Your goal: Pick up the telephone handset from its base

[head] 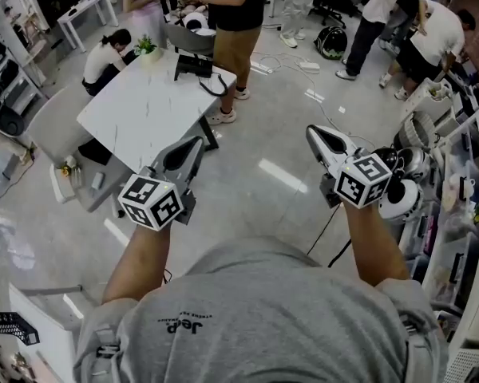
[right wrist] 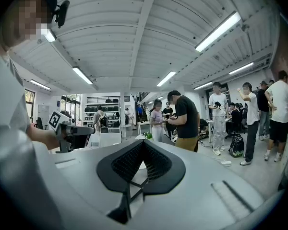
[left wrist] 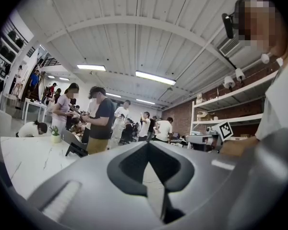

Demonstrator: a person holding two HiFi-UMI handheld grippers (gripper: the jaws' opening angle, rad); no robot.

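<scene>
Phone (head: pixel 194 65) far fwd of fingers (head: pixel 184 156)

Grey T-shirt (head: pixel 263 309), small dark print, grey left tongs (head: pixel 193 144) and right tongs (head: pixel 313 132), black-and-white marker cubes (head: pixel 150 200)

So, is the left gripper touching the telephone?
Apart. Head view shows bare table between the left gripper and the telephone at its far end.
</scene>
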